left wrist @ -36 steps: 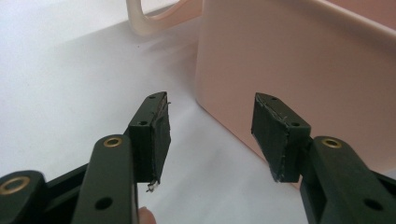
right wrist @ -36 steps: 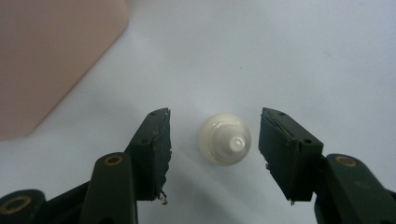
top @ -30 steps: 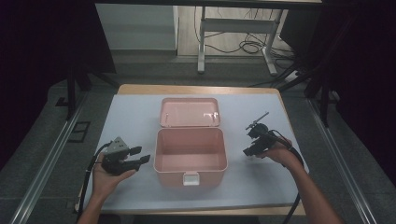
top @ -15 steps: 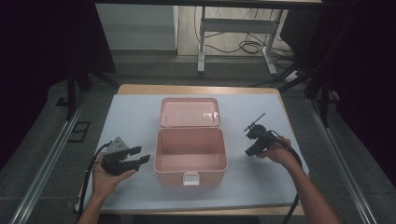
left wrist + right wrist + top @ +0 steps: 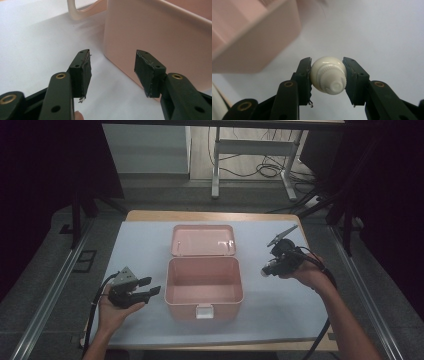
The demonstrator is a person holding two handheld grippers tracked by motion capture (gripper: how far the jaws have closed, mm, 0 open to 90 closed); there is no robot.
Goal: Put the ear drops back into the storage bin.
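Observation:
An open pink plastic box [image 5: 202, 290] stands mid-table with its lid [image 5: 203, 240] folded flat behind it. My right gripper [image 5: 266, 270] hovers above the table just right of the box. Its jaws have just been closing and now press on a small white rounded bottle [image 5: 328, 75], whose ribbed cap end faces the camera; the gripper [image 5: 328, 72] holds it clear of the sheet, with the box corner [image 5: 249, 37] at upper left. My left gripper [image 5: 152, 286] rests left of the box, open and holding nothing [image 5: 112, 67], beside the box's side wall [image 5: 155, 32].
A pale sheet [image 5: 140, 245] covers the wooden table. The box's front latch [image 5: 204, 310] faces the person. Beyond the table's far edge are a desk frame [image 5: 250, 150], floor cables and dark curtains on both sides.
The right gripper has risen off the table with the white bottle between its jaws. The left gripper and the box have stayed put.

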